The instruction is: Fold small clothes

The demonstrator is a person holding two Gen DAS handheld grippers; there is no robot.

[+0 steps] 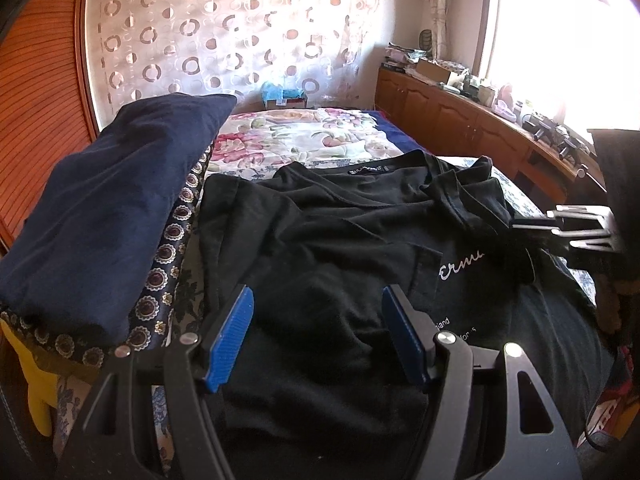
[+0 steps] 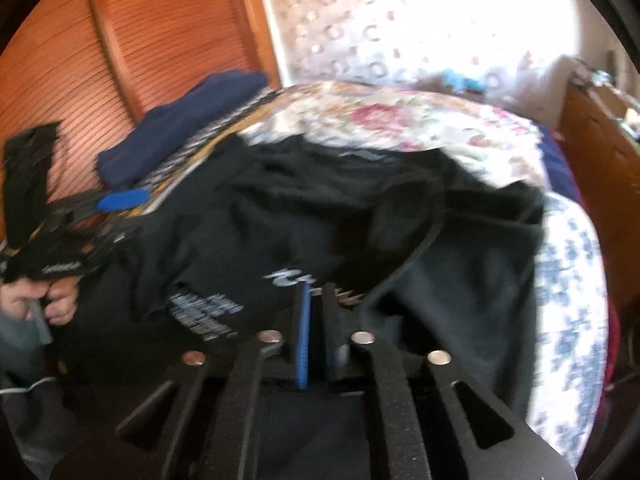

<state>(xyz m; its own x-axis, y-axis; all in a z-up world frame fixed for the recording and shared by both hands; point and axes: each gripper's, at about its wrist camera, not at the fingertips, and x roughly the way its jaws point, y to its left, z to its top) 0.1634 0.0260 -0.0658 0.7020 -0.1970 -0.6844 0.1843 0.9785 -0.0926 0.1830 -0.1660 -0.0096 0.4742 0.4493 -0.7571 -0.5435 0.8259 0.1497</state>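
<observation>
A black T-shirt (image 1: 320, 232) with white lettering lies rumpled on the bed, its left part folded over the middle. My left gripper (image 1: 316, 320) is open and empty, its blue pads just above the shirt's near part. My right gripper (image 2: 316, 312) has its jaws together with a fold of the black shirt (image 2: 360, 216) lying between them, near the lettering. In the left wrist view the right gripper (image 1: 520, 226) shows at the right, at the shirt's right sleeve. In the right wrist view, which is blurred, the left gripper (image 2: 116, 202) shows at the far left.
A folded navy garment (image 1: 108, 208) lies on a patterned cloth left of the shirt. The bed has a floral cover (image 1: 296, 136). A wooden cabinet (image 1: 460, 120) with clutter runs along the right under a bright window. A wooden panel (image 2: 168, 32) stands at the left.
</observation>
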